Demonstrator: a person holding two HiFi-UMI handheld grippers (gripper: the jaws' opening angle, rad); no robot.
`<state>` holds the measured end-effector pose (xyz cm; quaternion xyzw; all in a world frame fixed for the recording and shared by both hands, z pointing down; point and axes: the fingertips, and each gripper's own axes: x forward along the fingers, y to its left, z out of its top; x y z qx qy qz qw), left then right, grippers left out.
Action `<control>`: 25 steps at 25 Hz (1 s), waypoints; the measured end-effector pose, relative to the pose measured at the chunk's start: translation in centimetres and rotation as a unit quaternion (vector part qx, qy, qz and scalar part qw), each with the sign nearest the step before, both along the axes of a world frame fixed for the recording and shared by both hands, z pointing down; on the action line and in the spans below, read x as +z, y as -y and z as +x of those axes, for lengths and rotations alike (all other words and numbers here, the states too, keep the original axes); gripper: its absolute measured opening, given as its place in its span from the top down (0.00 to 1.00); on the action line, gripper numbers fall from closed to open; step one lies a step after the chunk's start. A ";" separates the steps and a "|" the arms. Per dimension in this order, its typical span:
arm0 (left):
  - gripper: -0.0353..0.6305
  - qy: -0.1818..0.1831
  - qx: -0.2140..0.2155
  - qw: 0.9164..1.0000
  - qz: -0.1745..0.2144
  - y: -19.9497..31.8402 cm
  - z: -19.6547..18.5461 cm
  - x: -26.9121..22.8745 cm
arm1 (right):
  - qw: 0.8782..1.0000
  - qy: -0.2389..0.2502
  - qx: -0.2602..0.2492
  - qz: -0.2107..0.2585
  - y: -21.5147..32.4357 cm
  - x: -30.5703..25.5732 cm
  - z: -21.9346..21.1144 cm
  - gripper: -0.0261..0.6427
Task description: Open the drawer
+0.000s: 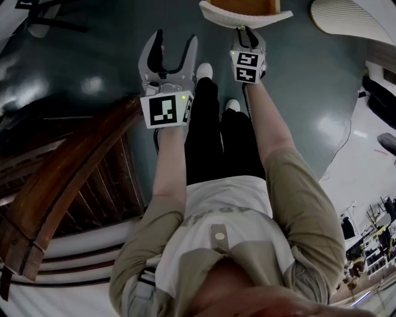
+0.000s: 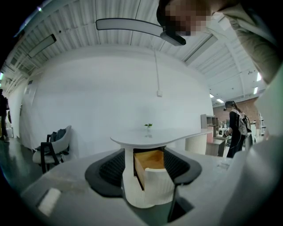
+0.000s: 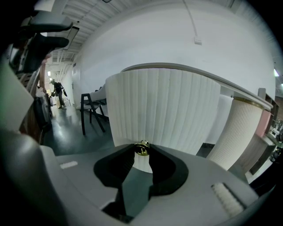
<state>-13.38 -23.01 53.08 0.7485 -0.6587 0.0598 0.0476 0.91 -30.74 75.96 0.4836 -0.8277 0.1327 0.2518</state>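
Observation:
A white ribbed drawer (image 1: 244,13) with a pale wood inside stands pulled out from under a white table; it shows at the top of the head view. In the left gripper view the open drawer (image 2: 152,174) juts from the white ribbed pedestal. My right gripper (image 3: 142,149) is shut on the drawer's small brass knob (image 3: 141,148), on the ribbed drawer front (image 3: 163,114). In the head view my right gripper (image 1: 246,32) reaches up to the drawer's front. My left gripper (image 1: 173,46) hangs open and holds nothing, to the left of the drawer; the left gripper (image 2: 150,165) frames the drawer from a distance.
A dark wooden stair rail (image 1: 68,173) runs along the left of the head view, over a glossy dark floor. A white rounded table top (image 1: 352,18) lies at the upper right. A dark chair (image 3: 90,108) stands to the left, and a person (image 2: 236,128) stands far off.

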 end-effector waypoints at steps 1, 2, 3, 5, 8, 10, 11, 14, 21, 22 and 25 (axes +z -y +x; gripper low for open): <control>0.53 0.000 0.000 1.000 0.000 -0.1 0.0 0.0 | 1.000 0.000 0.000 0.000 -0.2 0.1 0.0 0.80; 0.53 0.000 0.001 1.000 0.001 -0.2 0.0 0.1 | 1.000 -0.001 0.000 0.000 -0.3 0.1 0.1 0.80; 0.53 0.000 0.001 1.000 0.001 -0.3 0.0 0.1 | 1.000 -0.001 0.000 -0.001 -0.5 0.2 0.1 0.80; 0.53 0.002 -0.001 1.000 0.001 -0.4 0.0 0.1 | 1.000 0.000 -0.002 -0.003 -0.7 0.3 0.1 0.80; 0.53 0.007 -0.002 1.000 -0.002 -0.6 0.0 0.1 | 1.000 0.000 -0.007 -0.005 -1.0 0.3 0.2 0.80; 0.53 0.009 -0.002 1.000 -0.001 -0.8 -0.1 0.1 | 1.000 0.000 -0.009 -0.006 -1.3 0.4 0.2 0.80; 0.53 0.009 -0.002 1.000 -0.001 -0.9 -0.1 0.1 | 1.000 0.000 -0.009 -0.006 -1.5 0.4 0.1 0.80; 0.53 0.010 -0.004 1.000 -0.002 -1.2 -0.1 0.1 | 1.000 0.002 -0.009 -0.007 -1.9 0.5 0.3 0.80; 0.53 0.013 -0.011 1.000 -0.007 -1.6 -0.4 0.6 | 1.000 0.003 -0.012 -0.008 -2.7 0.8 0.4 0.80; 0.53 0.013 -0.011 1.000 -0.006 -1.6 -0.4 0.6 | 1.000 0.003 -0.014 -0.007 -2.8 0.8 0.5 0.80; 0.53 0.013 -0.014 1.000 -0.007 -1.8 -0.6 0.9 | 1.000 0.003 -0.019 -0.006 -3.2 1.1 0.3 0.80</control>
